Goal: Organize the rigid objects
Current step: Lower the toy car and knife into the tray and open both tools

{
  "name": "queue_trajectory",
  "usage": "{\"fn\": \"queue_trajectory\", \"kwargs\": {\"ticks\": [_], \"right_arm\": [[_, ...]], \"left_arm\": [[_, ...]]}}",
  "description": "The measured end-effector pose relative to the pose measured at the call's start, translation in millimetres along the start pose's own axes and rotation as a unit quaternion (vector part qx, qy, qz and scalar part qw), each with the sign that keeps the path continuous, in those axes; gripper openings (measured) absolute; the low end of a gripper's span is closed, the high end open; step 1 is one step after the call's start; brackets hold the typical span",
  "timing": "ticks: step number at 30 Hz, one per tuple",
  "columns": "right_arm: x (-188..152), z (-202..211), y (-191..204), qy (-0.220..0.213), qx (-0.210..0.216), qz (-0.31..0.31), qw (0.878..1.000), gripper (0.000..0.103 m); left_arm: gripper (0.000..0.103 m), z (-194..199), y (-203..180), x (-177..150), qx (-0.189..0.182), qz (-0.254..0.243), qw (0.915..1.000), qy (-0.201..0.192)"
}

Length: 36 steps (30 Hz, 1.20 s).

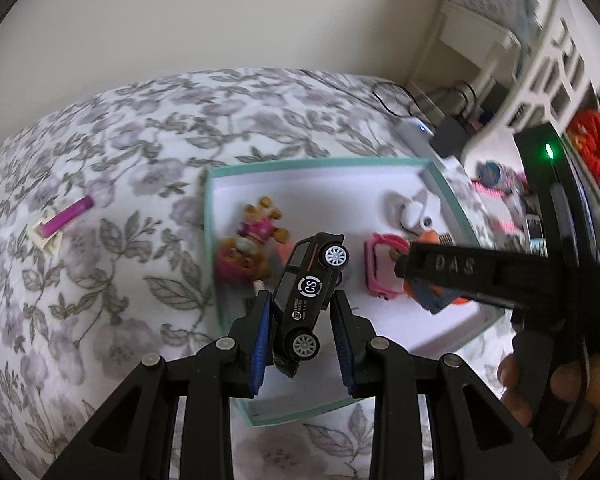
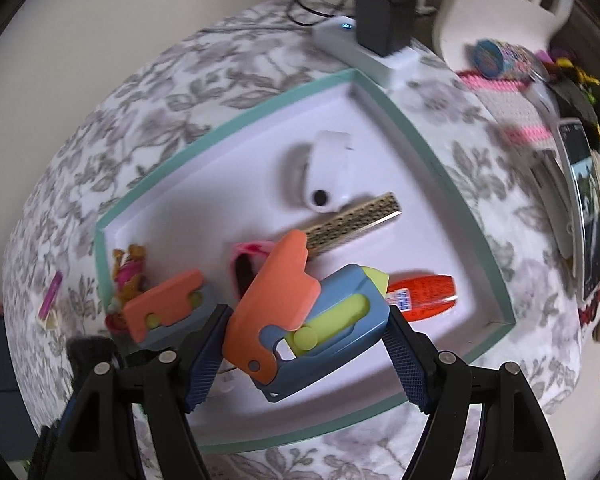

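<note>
My left gripper (image 1: 300,296) is shut on a black toy car (image 1: 306,284), held tilted over the near part of a white tray with a teal rim (image 1: 300,164). My right gripper (image 2: 309,310) is shut on an orange, blue and yellow folding toy (image 2: 300,312), hanging above the same tray (image 2: 228,120). One right finger (image 1: 440,266) reaches in over the tray from the right. In the tray lie a second folding toy (image 2: 164,308), puppy figures (image 1: 256,236), a pink piece (image 1: 380,268), a white gadget (image 2: 328,172), a gold perforated bar (image 2: 356,220) and a red tube (image 2: 424,292).
The tray rests on a floral bedspread (image 1: 100,300). A purple tube (image 1: 66,216) lies on it to the left. Behind the tray are a white power strip (image 2: 356,48) with a black adapter (image 2: 384,20). A phone (image 2: 580,184) and a pink knitted mat (image 2: 512,108) lie right.
</note>
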State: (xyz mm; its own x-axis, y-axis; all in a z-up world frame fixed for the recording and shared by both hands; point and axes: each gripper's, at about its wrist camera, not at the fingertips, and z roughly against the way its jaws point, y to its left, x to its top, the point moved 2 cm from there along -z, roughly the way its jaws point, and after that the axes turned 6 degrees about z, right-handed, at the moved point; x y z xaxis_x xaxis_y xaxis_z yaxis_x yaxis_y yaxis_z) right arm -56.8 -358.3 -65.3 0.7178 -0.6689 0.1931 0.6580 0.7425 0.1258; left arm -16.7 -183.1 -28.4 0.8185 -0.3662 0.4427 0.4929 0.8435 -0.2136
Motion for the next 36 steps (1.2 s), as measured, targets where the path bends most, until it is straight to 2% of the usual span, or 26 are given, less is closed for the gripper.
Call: {"fn": "queue_trajectory", "kwargs": {"ticks": [15,31,36], "right_arm": [[1.2,-6.0,-5.6,0.009,-0.013,-0.006,1.000,0.078],[1.7,-8.4,-6.7,0.014,-0.021,-0.010,1.000,0.078],[1.8,-8.9,-6.2,0.015,-0.017,-0.010,1.000,0.078]], "left_arm": [[0.031,-23.1,-18.3,-10.5,0.010,-0.043,0.9986,0.030],[0.031,-25.7,-10.5,-8.5,0.007,-0.024,0.9991,0.034],[0.034,-24.9,-9.9,-5.8,0.007,-0.016,0.9994,0.031]]}}
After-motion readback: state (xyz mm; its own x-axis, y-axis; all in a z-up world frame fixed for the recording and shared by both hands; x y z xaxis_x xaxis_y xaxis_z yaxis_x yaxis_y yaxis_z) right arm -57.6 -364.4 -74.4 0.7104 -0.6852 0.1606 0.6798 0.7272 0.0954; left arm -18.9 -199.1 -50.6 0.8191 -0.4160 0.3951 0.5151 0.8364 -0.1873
